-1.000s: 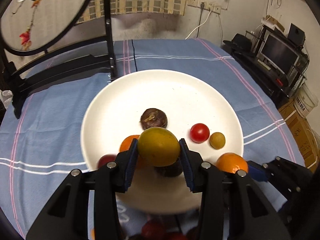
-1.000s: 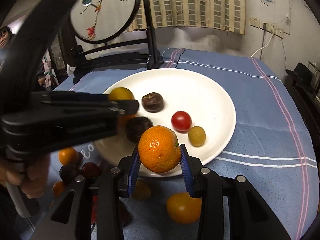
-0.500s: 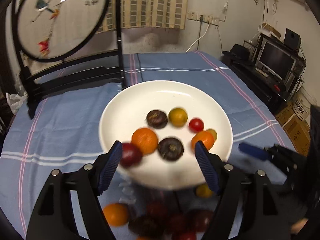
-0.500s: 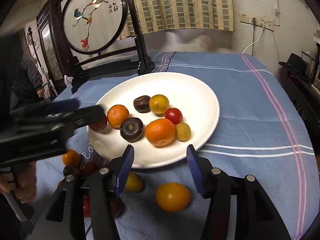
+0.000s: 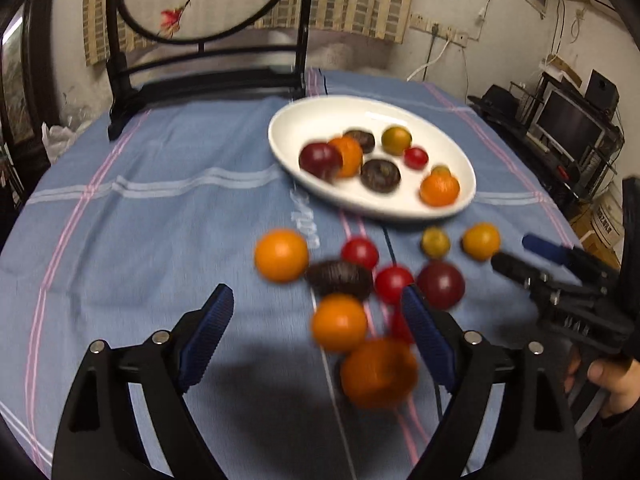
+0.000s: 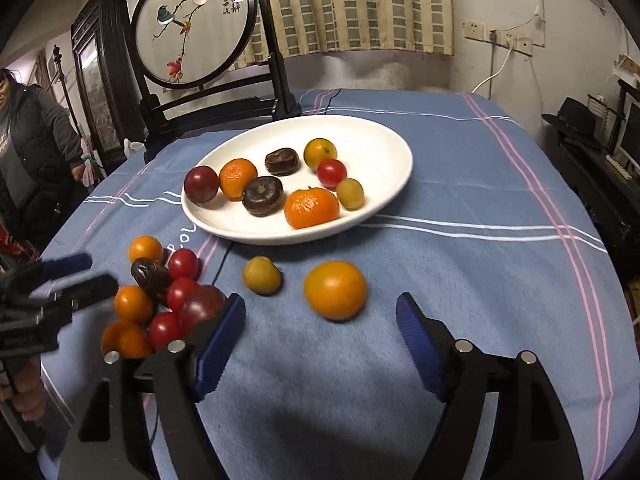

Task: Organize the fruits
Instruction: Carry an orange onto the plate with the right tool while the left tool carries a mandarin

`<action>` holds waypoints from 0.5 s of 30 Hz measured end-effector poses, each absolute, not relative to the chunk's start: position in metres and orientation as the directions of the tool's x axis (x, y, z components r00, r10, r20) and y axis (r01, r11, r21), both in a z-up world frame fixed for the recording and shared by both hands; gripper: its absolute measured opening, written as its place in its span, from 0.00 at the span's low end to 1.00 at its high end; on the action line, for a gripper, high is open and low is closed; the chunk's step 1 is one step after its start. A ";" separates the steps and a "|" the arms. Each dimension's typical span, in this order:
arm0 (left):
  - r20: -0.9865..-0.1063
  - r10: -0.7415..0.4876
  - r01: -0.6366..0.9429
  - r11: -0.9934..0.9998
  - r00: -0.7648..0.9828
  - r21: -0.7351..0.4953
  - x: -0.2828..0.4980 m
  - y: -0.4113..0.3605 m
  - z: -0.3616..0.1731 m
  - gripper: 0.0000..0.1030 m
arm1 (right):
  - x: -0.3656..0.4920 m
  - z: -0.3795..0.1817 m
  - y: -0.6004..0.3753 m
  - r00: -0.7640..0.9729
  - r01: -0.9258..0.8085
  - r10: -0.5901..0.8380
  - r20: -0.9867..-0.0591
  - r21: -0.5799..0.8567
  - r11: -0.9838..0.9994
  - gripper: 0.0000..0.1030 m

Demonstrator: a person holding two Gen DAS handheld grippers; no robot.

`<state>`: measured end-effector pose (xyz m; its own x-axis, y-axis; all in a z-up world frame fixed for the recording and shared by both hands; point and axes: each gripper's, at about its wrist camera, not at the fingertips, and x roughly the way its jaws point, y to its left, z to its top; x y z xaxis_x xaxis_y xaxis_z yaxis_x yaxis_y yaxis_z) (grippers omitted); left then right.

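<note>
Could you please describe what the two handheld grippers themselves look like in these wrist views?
The left gripper and right gripper look alike: matte black angular frames with round silver bolts, each with two fingers faced with ribbed blue pads. No cables or markings are visible. A dark sleeve edge seems to show at the hand.

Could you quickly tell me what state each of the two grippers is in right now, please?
Left gripper: open, jaws just opened, holding nothing.
Right gripper: open, jaws just opened, nothing between them.
</note>
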<state>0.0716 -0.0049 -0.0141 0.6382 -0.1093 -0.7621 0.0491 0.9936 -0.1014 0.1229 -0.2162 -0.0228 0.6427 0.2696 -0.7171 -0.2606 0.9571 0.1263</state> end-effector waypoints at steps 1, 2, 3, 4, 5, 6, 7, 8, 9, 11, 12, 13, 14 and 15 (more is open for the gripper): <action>-0.770 -0.111 0.052 0.993 0.628 -0.101 0.066 -0.007 -0.017 0.81 | 0.121 -0.024 -0.217 0.643 -0.257 0.268 -0.718 0.127 0.958 0.83; -0.775 -0.112 0.057 0.994 0.622 -0.098 0.062 -0.010 -0.019 0.81 | 0.119 -0.024 -0.219 0.645 -0.250 0.264 -0.717 0.128 0.960 0.85; -0.780 -0.111 0.063 0.994 0.616 -0.092 0.058 -0.013 -0.021 0.81 | 0.118 -0.024 -0.221 0.648 -0.243 0.260 -0.716 0.129 0.961 0.86; -0.784 -0.111 0.072 0.994 0.610 -0.084 0.054 -0.017 -0.023 0.81 | 0.116 -0.024 -0.222 0.650 -0.241 0.259 -0.714 0.130 0.962 0.86; -0.785 -0.112 0.078 0.994 0.609 -0.081 0.051 -0.020 -0.024 0.81 | 0.115 -0.023 -0.223 0.653 -0.241 0.262 -0.711 0.134 0.961 0.86; -0.787 -0.113 0.085 0.993 0.607 -0.078 0.048 -0.023 -0.025 0.81 | 0.114 -0.022 -0.224 0.655 -0.242 0.266 -0.707 0.137 0.961 0.88; -0.794 -0.113 0.097 0.993 0.598 -0.068 0.046 -0.027 -0.028 0.80 | 0.113 -0.021 -0.225 0.657 -0.243 0.268 -0.705 0.139 0.960 0.89; -0.800 -0.112 0.108 0.992 0.589 -0.059 0.045 -0.030 -0.031 0.75 | 0.113 -0.021 -0.225 0.660 -0.241 0.264 -0.704 0.135 0.961 0.89; -0.806 -0.117 0.126 0.991 0.580 -0.053 0.044 -0.034 -0.034 0.70 | 0.113 -0.021 -0.226 0.662 -0.237 0.258 -0.703 0.130 0.963 0.89; -0.821 -0.119 0.149 0.988 0.559 -0.042 0.046 -0.040 -0.040 0.54 | 0.113 -0.021 -0.226 0.665 -0.230 0.249 -0.704 0.125 0.965 0.89; -0.829 -0.127 0.157 0.986 0.545 -0.048 0.047 -0.042 -0.044 0.52 | 0.113 -0.020 -0.227 0.666 -0.229 0.250 -0.703 0.126 0.965 0.89; -0.838 -0.141 0.158 0.985 0.528 -0.066 0.050 -0.043 -0.049 0.49 | 0.112 -0.020 -0.227 0.669 -0.230 0.253 -0.699 0.129 0.965 0.89; -0.834 -0.142 0.156 0.985 0.533 -0.068 0.051 -0.043 -0.049 0.46 | 0.112 -0.019 -0.228 0.671 -0.230 0.254 -0.697 0.130 0.964 0.89; -0.832 -0.140 0.160 0.985 0.538 -0.062 0.052 -0.043 -0.049 0.44 | 0.111 -0.018 -0.228 0.673 -0.231 0.255 -0.694 0.131 0.964 0.89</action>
